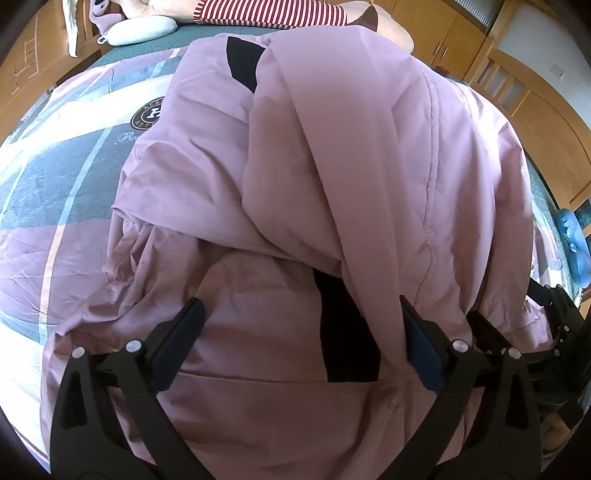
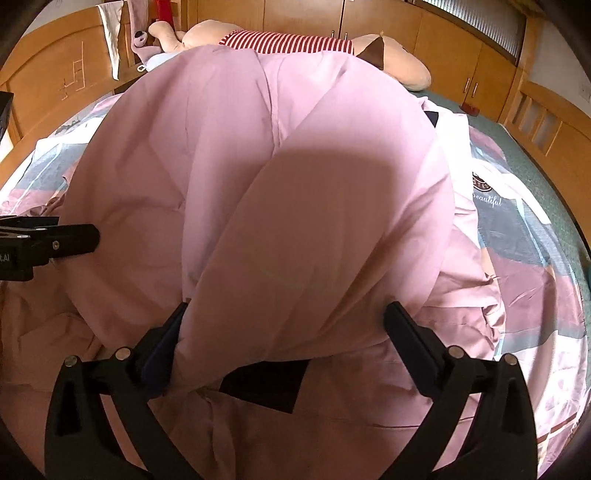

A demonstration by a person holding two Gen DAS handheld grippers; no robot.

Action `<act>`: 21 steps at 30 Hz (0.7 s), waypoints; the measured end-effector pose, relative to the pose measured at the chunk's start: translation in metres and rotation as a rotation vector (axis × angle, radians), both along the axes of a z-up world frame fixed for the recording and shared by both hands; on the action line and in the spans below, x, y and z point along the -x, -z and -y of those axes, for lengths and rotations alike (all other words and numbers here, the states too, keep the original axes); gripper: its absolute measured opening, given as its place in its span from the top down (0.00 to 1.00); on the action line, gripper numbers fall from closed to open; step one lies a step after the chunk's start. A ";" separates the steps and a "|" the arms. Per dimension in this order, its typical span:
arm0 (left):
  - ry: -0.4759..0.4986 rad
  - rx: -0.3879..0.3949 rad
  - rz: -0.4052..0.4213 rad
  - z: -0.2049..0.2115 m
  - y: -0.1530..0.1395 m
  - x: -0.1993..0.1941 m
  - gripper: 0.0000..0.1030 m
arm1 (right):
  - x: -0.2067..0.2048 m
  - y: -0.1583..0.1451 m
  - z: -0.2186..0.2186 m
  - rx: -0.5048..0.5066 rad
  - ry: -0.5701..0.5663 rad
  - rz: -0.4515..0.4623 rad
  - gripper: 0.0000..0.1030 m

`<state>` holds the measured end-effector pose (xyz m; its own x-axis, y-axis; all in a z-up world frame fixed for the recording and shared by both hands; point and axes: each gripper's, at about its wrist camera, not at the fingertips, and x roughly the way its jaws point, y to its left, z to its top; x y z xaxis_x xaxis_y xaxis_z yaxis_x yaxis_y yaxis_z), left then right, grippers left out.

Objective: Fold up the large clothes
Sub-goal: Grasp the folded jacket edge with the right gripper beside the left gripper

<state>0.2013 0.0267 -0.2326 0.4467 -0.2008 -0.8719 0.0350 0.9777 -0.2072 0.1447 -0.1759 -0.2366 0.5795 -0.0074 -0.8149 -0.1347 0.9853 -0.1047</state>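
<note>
A large pink padded garment (image 1: 332,166) with black patches (image 1: 347,332) lies bunched on the bed; it also fills the right wrist view (image 2: 258,184). My left gripper (image 1: 299,314) is wide open just above the garment, with a fold draped against its right finger (image 1: 421,350). My right gripper (image 2: 288,325) is wide open with a thick fold of the garment lying between its fingers, touching the left finger (image 2: 162,350). The left gripper's finger shows at the left edge of the right wrist view (image 2: 66,240).
The bed has a patterned pink, grey and white cover (image 1: 55,184). A plush toy in a red striped shirt (image 2: 288,40) and a pillow (image 1: 144,31) lie at the far end. Wooden cabinets (image 2: 443,33) surround the bed.
</note>
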 end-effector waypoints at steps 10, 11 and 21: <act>-0.001 -0.036 0.007 0.011 0.004 0.001 0.02 | -0.002 0.003 -0.002 0.008 0.001 0.001 0.01; -0.001 -0.037 0.006 0.012 0.004 0.001 0.02 | -0.001 0.003 -0.002 0.008 0.002 0.000 0.01; 0.000 -0.048 0.011 0.013 0.005 0.002 0.02 | -0.002 0.004 -0.004 0.008 0.002 0.000 0.01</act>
